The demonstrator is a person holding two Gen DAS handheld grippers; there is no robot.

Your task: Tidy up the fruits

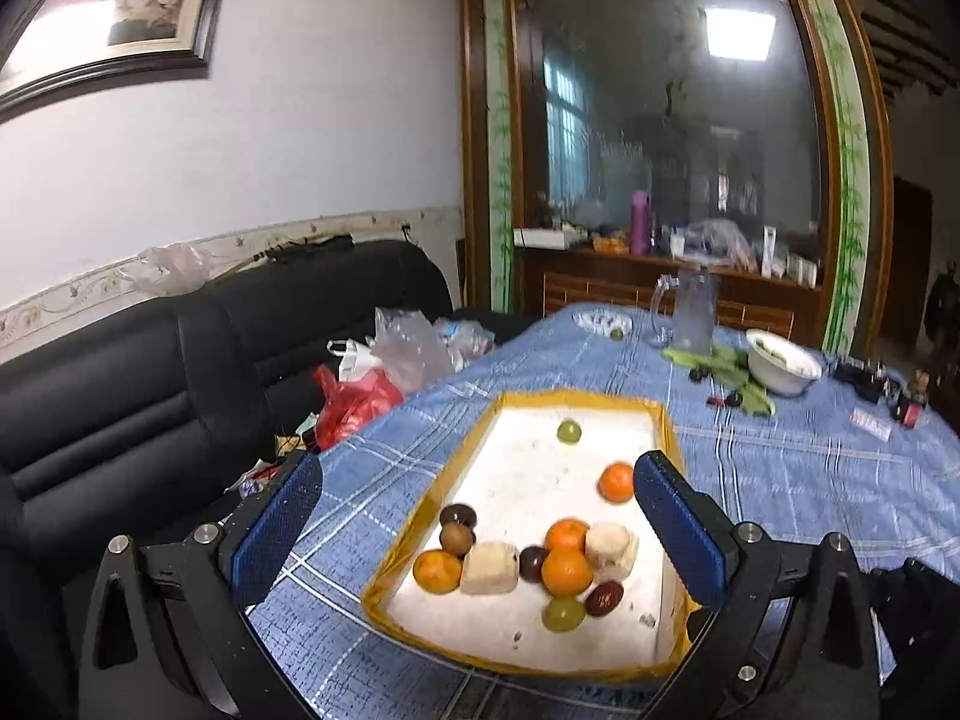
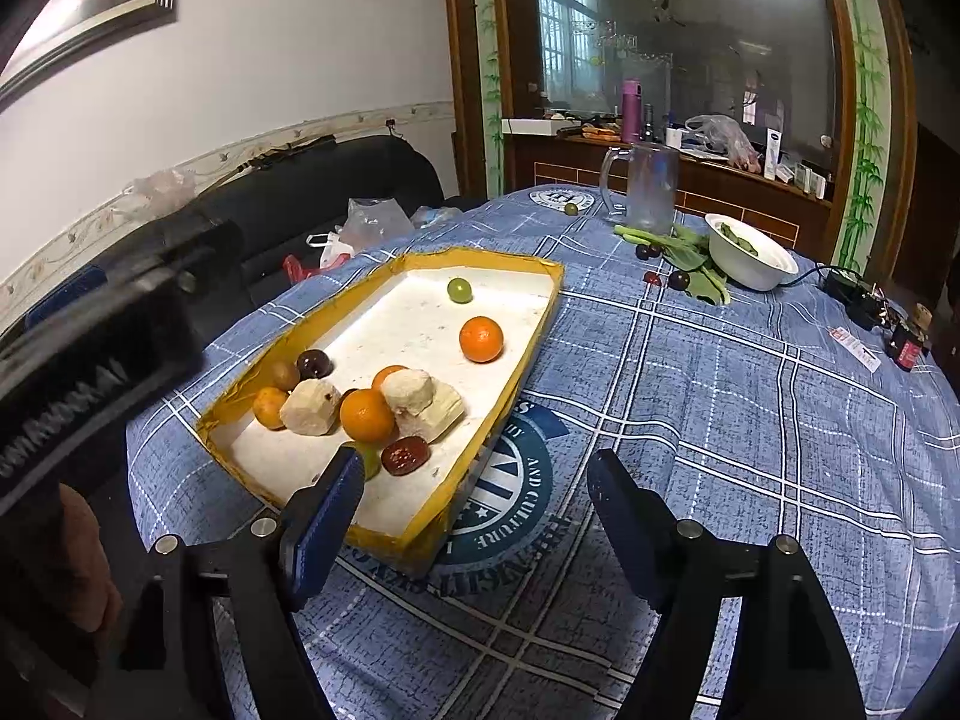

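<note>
Right wrist view: both tongs spread empty near the fruit tray, jug and bowl beyond.

I can read "AND CULTURE" on the round blue emblem printed on the tablecloth, near the tray's right edge.

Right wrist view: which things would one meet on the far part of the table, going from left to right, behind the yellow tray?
Small green fruit → clear glass jug → green leafy vegetables → white bowl → black device with cable → small red and black box.
</note>
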